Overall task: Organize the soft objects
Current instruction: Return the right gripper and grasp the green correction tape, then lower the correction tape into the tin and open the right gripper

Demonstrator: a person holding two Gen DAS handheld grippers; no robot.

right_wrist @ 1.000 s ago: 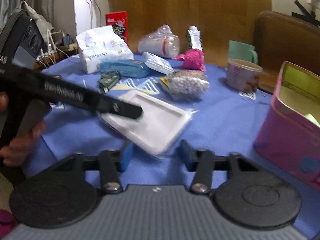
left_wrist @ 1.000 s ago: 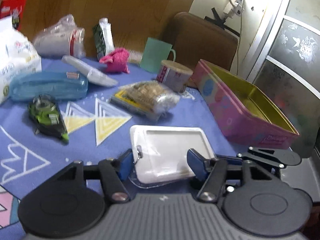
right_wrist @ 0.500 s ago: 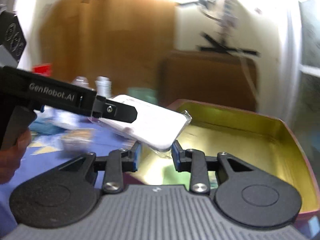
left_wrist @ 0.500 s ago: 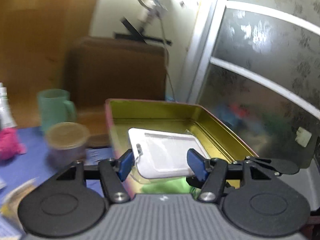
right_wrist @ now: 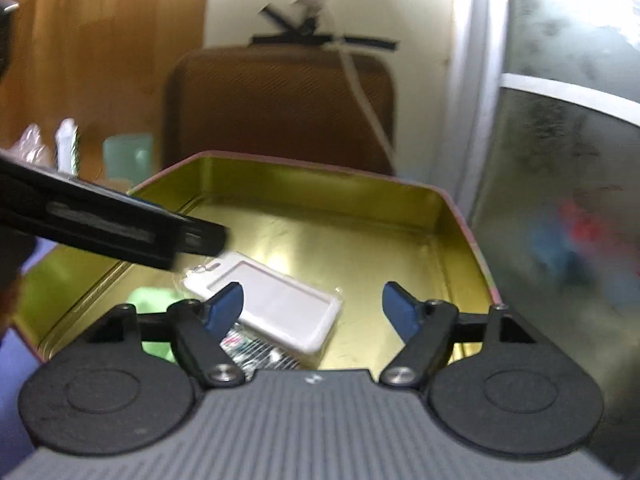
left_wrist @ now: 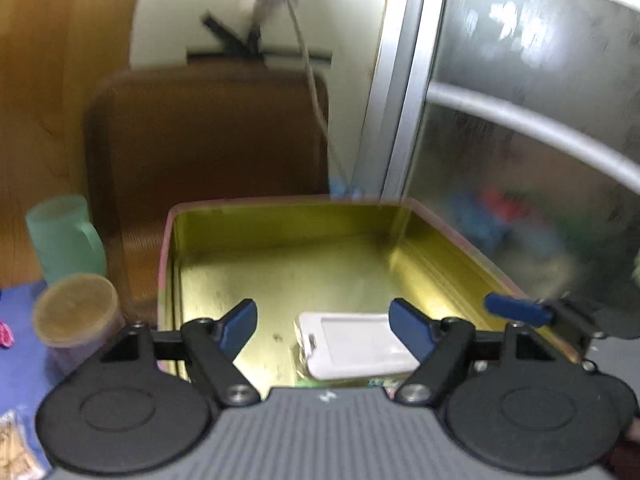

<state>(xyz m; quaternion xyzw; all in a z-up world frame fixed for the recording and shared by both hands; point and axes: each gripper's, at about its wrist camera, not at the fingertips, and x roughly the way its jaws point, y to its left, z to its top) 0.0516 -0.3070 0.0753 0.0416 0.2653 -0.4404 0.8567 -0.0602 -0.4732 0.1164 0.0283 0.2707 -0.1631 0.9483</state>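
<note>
The white soft card holder in clear wrap [left_wrist: 352, 344] lies inside the pink tin with gold inside [left_wrist: 288, 264], near its front. It also shows in the right wrist view [right_wrist: 276, 304], resting on a green item [right_wrist: 150, 300] and a small packet [right_wrist: 256, 350]. My left gripper [left_wrist: 324, 326] is open above it, holding nothing. My right gripper [right_wrist: 312, 308] is open over the tin [right_wrist: 360, 240], empty. The left gripper's finger [right_wrist: 120, 228] crosses the right wrist view above the holder.
A green mug [left_wrist: 64, 240] and a lidded cup [left_wrist: 76, 320] stand left of the tin on the blue cloth. A brown chair back [left_wrist: 208, 140] is behind the tin. A frosted glass door [left_wrist: 520, 160] is at the right.
Both grippers carried the card holder from the table over to the tin. They have opened, and the holder now lies inside the tin.
</note>
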